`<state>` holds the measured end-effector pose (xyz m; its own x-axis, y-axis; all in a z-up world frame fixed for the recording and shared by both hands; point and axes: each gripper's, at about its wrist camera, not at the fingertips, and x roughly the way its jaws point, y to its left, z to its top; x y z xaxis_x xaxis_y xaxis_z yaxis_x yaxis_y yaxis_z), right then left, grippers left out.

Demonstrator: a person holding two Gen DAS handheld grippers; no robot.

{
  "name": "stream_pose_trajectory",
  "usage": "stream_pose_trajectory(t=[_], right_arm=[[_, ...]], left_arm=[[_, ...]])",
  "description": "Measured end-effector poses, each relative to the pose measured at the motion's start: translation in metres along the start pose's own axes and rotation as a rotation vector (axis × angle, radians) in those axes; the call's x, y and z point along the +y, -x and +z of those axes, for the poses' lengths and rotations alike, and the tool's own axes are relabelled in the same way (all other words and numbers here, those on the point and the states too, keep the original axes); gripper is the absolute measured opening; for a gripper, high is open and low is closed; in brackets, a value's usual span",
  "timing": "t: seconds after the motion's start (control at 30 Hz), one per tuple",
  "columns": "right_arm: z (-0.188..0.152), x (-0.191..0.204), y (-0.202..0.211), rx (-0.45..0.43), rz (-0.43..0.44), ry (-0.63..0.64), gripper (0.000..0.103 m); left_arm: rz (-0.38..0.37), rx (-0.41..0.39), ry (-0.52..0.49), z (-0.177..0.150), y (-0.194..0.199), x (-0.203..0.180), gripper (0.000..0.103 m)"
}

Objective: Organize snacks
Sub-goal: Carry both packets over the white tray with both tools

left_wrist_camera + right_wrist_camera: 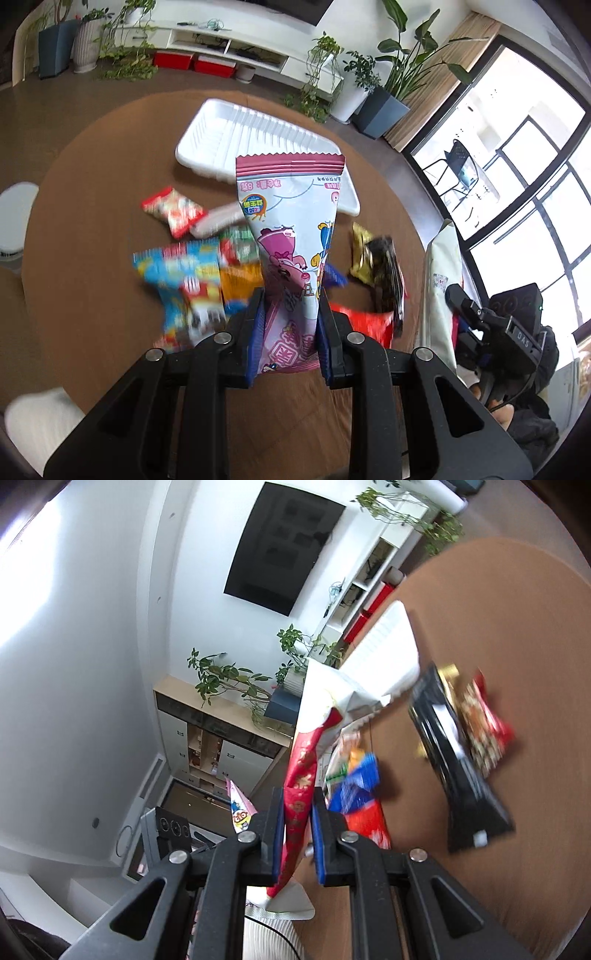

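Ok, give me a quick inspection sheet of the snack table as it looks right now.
Surface: round brown table, no spills seen.
Job's things: white tray holds no snacks; pink packet and red-and-white packet lifted.
Clutter: loose snack packets piled near the tray.
Grippers: left gripper shut on the pink packet; right gripper shut on the red-and-white packet.
Cables: thin cable under the right gripper.
Surroundings: potted plants, wall TV, large windows.

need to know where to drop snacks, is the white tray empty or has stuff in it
Empty as far as visible: the white tray shows bare ribbed floor, though the pink snack packet hides its near part.
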<state>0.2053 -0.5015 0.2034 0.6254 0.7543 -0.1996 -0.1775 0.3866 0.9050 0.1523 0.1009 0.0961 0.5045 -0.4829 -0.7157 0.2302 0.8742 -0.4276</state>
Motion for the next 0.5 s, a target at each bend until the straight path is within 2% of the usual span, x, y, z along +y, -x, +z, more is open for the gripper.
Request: stream_pose_trajectory(t=[0.2, 0.5], right_arm=[[0.04, 0.014, -0.021, 0.012, -0.042, 0.081, 0.015], [0.096, 0.013, -0.07, 0.05, -0.127, 0.157, 0.014]], left_arm=[[0.041, -0.011, -0.033, 0.042, -0.005, 0.003, 0.023], [0.076, 0.016, -0.022, 0.116, -0.043, 0.026, 0.023]])
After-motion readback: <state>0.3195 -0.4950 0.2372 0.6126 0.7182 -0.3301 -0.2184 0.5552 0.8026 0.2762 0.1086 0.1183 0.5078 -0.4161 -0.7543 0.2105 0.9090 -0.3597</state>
